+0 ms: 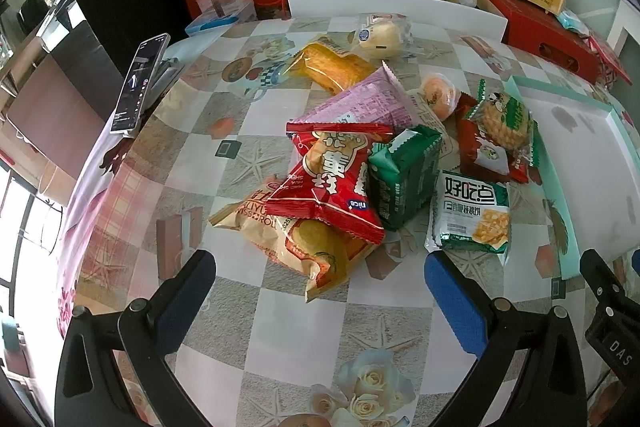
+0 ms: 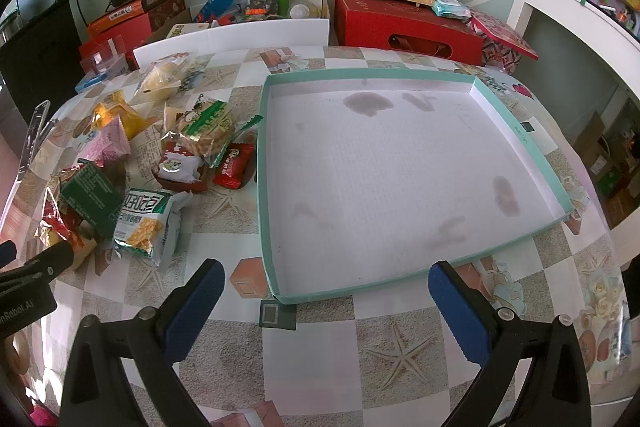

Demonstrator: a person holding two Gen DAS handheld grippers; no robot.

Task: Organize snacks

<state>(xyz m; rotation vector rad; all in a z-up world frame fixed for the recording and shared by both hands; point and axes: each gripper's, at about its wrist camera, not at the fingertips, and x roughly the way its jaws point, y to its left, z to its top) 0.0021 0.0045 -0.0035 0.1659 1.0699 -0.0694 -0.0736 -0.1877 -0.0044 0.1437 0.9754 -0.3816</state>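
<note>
**Both hand-held grippers spread wide over the counter, snacks piled and tray bare**

We hold the left hand-held gripper above the counter with its blue-padded fingers far apart and nothing between them. Just ahead of it lies the heap of snacks. Nearest is a tan roll-cake packet, and a red packet rests on top of it. Touching the red packet on the right side is a dark green packet, and further right, just ahead of the right-side finger, lies a white-and-green cracker packet. Beyond these we see a pink packet, an orange cake packet and a clear-wrapped bun at the far edge of the pile. Far to the left a phone stands propped up.

We hold the right hand-held gripper with its fingers likewise wide apart and gripping nothing. Directly ahead of it sits a shallow teal-rimmed tray, its white floor stained but bare. The snack pile lies to the left of the tray, with a small red packet just beside the tray's left wall and the cracker packet nearer to us. The left gripper's tip shows at the far left edge.
</note>
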